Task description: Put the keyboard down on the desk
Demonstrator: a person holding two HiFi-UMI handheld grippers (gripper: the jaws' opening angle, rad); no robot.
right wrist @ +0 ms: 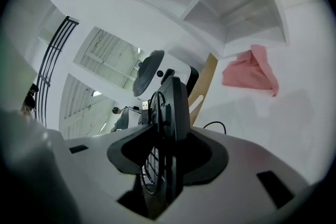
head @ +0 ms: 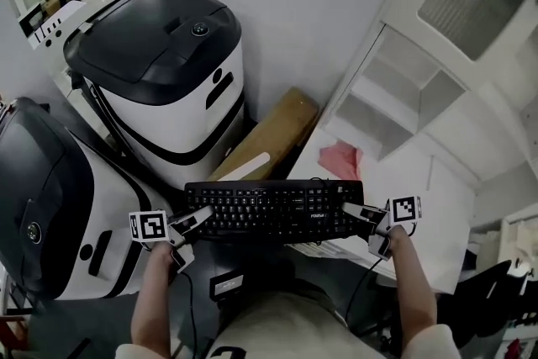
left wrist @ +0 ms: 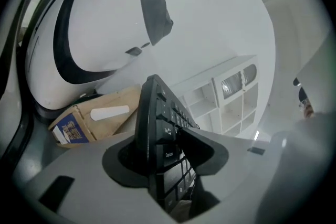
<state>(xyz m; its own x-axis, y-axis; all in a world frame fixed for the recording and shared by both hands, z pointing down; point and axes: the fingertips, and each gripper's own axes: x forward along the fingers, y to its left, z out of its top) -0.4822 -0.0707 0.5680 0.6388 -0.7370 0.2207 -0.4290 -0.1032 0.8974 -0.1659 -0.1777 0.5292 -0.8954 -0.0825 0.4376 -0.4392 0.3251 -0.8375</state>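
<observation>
Black keyboard [head: 273, 210] hangs level in the air between the two grippers, over the near edge of the white desk [head: 437, 206]. Left gripper [head: 198, 219] pinches the keyboard's left end and right gripper [head: 351, 211] pinches its right end, both with jaws partly spread. A looped cable [right wrist: 149, 128] is caught at the right jaws.

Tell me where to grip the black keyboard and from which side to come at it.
Grip the keyboard at its two short ends, a claw coming in from each side, pads on key face and underside. It is long, thin and flat, so end grips should keep it level. The left claw and right claw are shut on it that way.
</observation>
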